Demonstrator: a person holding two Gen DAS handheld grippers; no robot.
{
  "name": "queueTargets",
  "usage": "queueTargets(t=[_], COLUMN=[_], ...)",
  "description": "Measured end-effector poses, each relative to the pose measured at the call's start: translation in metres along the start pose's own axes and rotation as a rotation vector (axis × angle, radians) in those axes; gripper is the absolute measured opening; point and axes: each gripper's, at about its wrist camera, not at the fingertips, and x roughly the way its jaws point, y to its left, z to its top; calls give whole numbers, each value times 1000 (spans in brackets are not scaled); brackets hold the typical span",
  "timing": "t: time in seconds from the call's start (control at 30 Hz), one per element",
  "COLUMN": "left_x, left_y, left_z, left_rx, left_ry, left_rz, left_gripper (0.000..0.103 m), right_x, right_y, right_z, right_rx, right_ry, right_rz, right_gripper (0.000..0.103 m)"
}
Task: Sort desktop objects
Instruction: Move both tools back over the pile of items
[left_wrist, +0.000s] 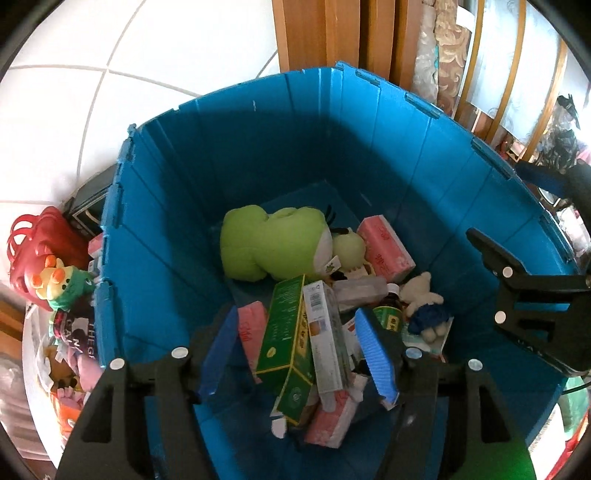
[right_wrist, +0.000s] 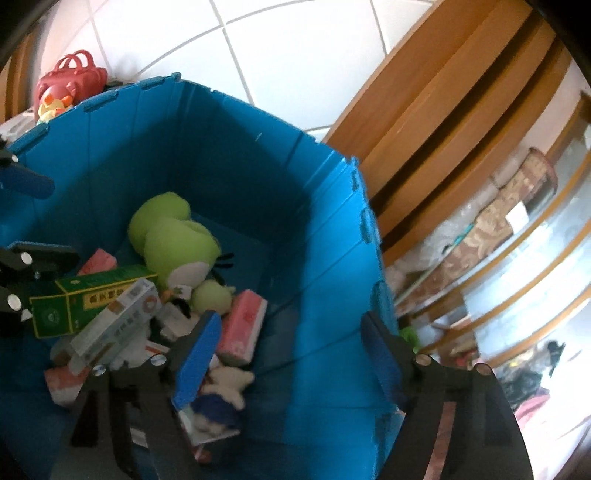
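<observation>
A deep blue bin (left_wrist: 155, 258) (right_wrist: 325, 266) holds a green plush frog (left_wrist: 273, 247) (right_wrist: 173, 240), pink tissue packs (left_wrist: 386, 247) (right_wrist: 243, 325), a green box (left_wrist: 284, 328) (right_wrist: 88, 299), a white box (left_wrist: 325, 332) (right_wrist: 118, 321), a small bear in blue (left_wrist: 424, 306) (right_wrist: 225, 391) and a brown bottle (left_wrist: 389, 314). My left gripper (left_wrist: 299, 347) is open above the boxes inside the bin, holding nothing. My right gripper (right_wrist: 291, 354) is open over the bin's right wall, empty; it also shows at the right of the left wrist view (left_wrist: 517, 295).
Left of the bin stand a red handbag (left_wrist: 40, 240) (right_wrist: 70, 81), a yellow-green duck toy (left_wrist: 62, 284) and a heap of other items (left_wrist: 70, 354). White floor tiles (left_wrist: 147, 55) lie beyond. A wooden cabinet (right_wrist: 443, 129) with glass shelves stands to the right.
</observation>
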Motion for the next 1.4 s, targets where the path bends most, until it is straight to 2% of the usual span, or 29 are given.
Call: queueTargets(t=[0.03,0.1,0.2,0.3,0.47,0.6,0.7,0.87,1.17,1.27,1.4], left_x=[-2,-10,-25,-43,-76,-94,-102,-108,-108,-107,-94], left_y=[1,2,6,14,36,80,121,200,360,418,484], left_z=[-1,-3,-7,-15,-37,-68,-95,-150,-279,-328,-392], left_rx=[0,1,9,-4,-41,-131,-179,-254,-435,-496,-526], left_ry=[-6,-24,-66,-129,-257,-325,-340,-324,-224,-195,-129], left_rz=[4,12,30,40,74,102,135,224,309,342,400], left_gripper=[65,65,67,76,77,77,77,77,77,77,77], right_x=[-2,-9,-18,-29,-53,-80,-100,-130,-160,-158,-136], right_y=[1,2,3,5,7,23,42,93,210,258,323], right_z=[0,0,2,4,5,11,20,40,89,106,124], right_rx=[-3,0,-2,11,97,178,219,234,266,249,230], right_ry=[-6,-19,-41,-59,-88,-130,-172,-211,-221,-196,-114], right_rz=[-2,-2,-19,2,125,251,311,393,543,575,599], right_gripper=[83,95,103,103,103,103,103,103,103,103,103])
